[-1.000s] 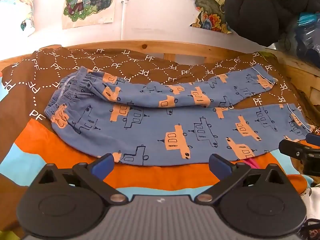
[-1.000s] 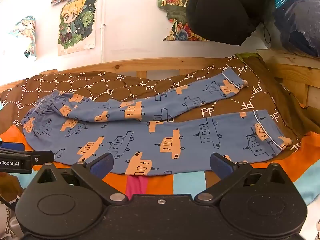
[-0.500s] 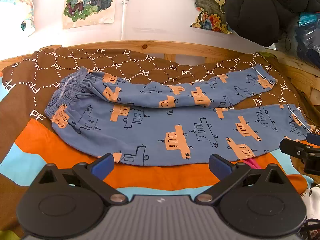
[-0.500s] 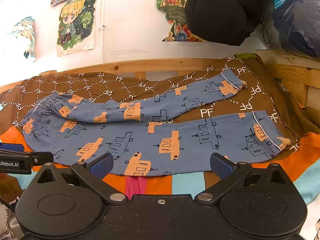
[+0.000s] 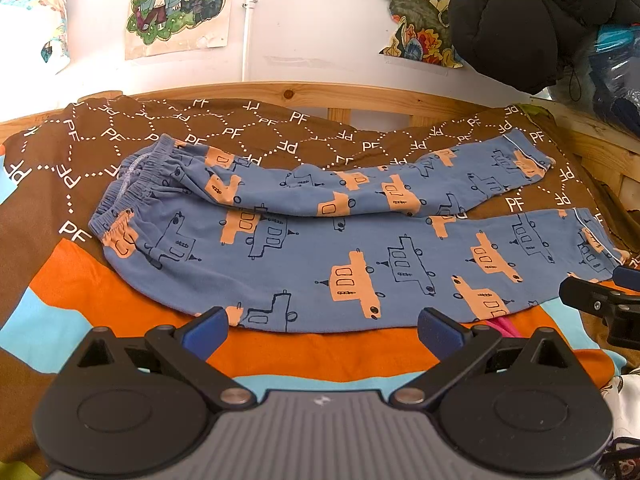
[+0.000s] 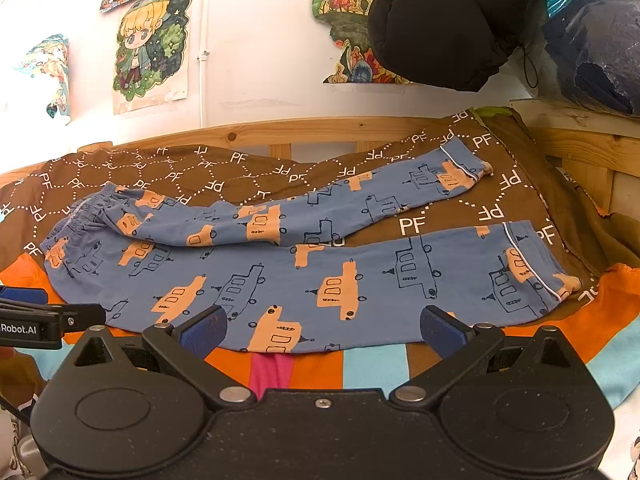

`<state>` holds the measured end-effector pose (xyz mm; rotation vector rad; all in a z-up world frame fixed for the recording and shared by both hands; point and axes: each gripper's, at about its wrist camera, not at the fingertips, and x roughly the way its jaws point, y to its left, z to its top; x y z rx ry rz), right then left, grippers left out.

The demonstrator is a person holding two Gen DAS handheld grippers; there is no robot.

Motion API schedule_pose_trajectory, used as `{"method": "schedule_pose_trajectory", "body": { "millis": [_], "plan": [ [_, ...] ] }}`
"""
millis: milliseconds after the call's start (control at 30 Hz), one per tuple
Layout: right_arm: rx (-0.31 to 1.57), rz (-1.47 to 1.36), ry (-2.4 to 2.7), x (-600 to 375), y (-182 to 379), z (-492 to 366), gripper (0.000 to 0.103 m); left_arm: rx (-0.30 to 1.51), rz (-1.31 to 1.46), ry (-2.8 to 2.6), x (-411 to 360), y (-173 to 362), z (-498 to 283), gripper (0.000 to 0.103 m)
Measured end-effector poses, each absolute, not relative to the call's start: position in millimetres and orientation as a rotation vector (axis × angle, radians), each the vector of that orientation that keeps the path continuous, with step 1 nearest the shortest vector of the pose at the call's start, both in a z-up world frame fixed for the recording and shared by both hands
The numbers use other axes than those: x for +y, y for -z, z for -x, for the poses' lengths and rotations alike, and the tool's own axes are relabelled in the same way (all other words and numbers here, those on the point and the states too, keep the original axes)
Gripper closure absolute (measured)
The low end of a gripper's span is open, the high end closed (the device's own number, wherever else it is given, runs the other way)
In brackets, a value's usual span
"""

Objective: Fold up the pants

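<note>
On the bed (image 5: 60, 168), across its brown and orange cover, the pants (image 5: 360, 256) are laid flat, waistband left, hems right, the far leg angled away. Both the left tool (image 5: 322, 330) and right tool (image 6: 322, 330) are held spread and empty near the close edge. If only one layer is pinched, bunching is risked.

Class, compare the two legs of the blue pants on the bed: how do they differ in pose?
The near leg lies flat and straight; the far leg is rumpled and angles away toward the headboard. The near leg's cuff lies by the orange stripe, the far leg's on brown fabric. Both share the boat print and a white-piped cuff.
</note>
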<state>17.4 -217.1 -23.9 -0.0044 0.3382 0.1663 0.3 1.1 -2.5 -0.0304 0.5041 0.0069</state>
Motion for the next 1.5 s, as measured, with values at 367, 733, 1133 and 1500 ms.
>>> {"method": "schedule_pose_trajectory", "body": {
  "millis": [367,733,1133,1500],
  "plan": [
    [0.339,0.004,-0.167,-217.3,23.9,-17.4,0.001,0.504,0.030,-0.006,1.1,2.6,-0.4,0.000],
    [0.338,0.005,-0.166,-217.2,23.8,-17.3,0.001,0.504,0.031,-0.006,1.1,2.7,-0.4,0.000],
    [0.350,0.008,-0.167,-216.8,25.0,-18.1,0.001,0.518,0.040,-0.007,0.5,4.3,-1.2,0.000],
    [0.351,0.012,-0.165,-216.0,25.7,-18.6,0.001,0.532,0.052,-0.014,2.4,5.7,-2.4,0.000]
  ]
}}
